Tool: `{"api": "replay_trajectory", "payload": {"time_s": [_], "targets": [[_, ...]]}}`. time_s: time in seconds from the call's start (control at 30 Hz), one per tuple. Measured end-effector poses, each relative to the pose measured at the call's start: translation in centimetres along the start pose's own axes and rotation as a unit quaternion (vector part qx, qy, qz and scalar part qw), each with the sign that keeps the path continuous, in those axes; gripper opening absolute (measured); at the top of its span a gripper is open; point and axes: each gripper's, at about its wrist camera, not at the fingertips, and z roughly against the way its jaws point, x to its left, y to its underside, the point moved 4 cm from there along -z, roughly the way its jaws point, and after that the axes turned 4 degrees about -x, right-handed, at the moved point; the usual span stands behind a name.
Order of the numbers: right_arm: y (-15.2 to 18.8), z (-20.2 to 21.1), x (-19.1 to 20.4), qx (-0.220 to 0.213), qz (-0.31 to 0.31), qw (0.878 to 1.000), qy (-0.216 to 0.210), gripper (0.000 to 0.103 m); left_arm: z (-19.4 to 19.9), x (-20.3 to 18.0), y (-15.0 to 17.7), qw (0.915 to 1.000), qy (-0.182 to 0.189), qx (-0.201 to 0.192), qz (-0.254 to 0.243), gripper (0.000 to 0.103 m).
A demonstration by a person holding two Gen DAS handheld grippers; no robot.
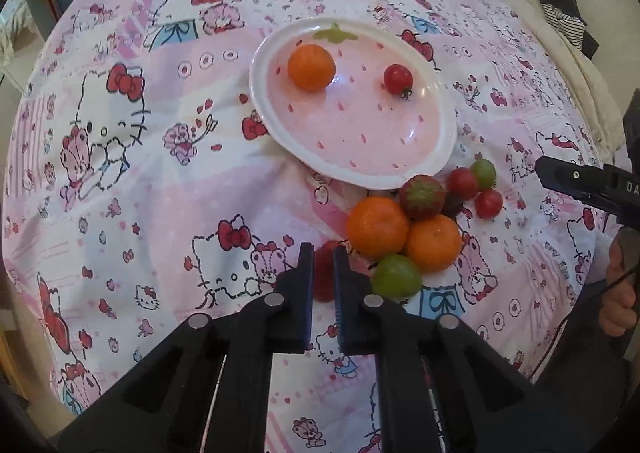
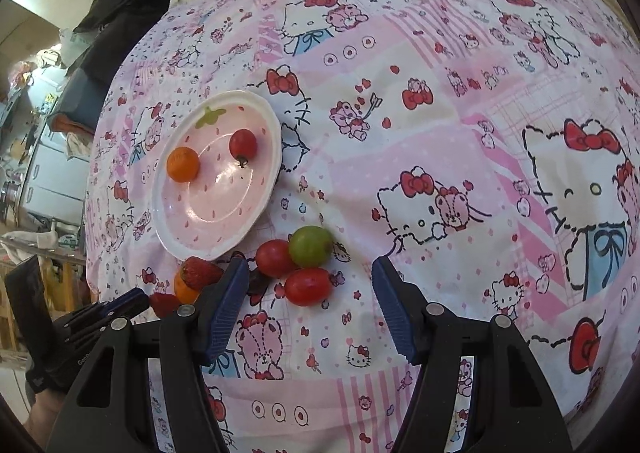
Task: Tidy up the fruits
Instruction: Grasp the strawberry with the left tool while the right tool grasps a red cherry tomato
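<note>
A pink strawberry-pattern plate (image 1: 400, 169) (image 2: 188, 229) holds an orange (image 1: 311, 67) (image 2: 183, 164) and a red cherry tomato (image 1: 398, 79) (image 2: 242, 145). Beside it lie two oranges (image 1: 378, 227), a strawberry (image 1: 422, 197) (image 2: 200, 272), red tomatoes (image 2: 307, 285) and green fruits (image 1: 397, 276) (image 2: 310, 246). My left gripper (image 1: 323, 249) is shut on a red strawberry (image 1: 323, 273), which also shows in the right wrist view (image 2: 163, 303). My right gripper (image 2: 306, 267) is open and empty, its jaws either side of the red tomatoes.
A Hello Kitty patterned cloth (image 1: 140, 173) (image 2: 460, 133) covers the surface. Dark clothing (image 2: 128, 9) and clutter lie beyond its far left edge. The right gripper's finger (image 1: 576, 181) reaches in from the right in the left wrist view.
</note>
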Motion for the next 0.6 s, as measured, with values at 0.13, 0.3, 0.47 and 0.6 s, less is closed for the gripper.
{"api": "replay_trajectory", "payload": {"time_s": [0.13,0.3,0.47,0.6], "targets": [[0.1,-0.1,0.4,0.001,0.011,1.000,0.005,0.066,-0.9,1.6,0.1,0.9978,0.015,0.020,0.061,0.041],[-0.1,-0.3,0.3,0.003,0.009,1.000,0.005,0.066,-1.3,2.1,-0.3,0.9960,0.015,0.009,0.088,0.050],[-0.1,-0.6,0.5,0.007,0.010,1.000,0.002,0.066,-2.8,-0.3,0.0,0.9995,0.000,0.028,0.011,0.050],[-0.1,-0.7,0.8,0.009,0.016,1.000,0.002,0.066,-3.3,-0.7,-0.3,0.9997,0.016,0.015,-0.005,0.050]]}}
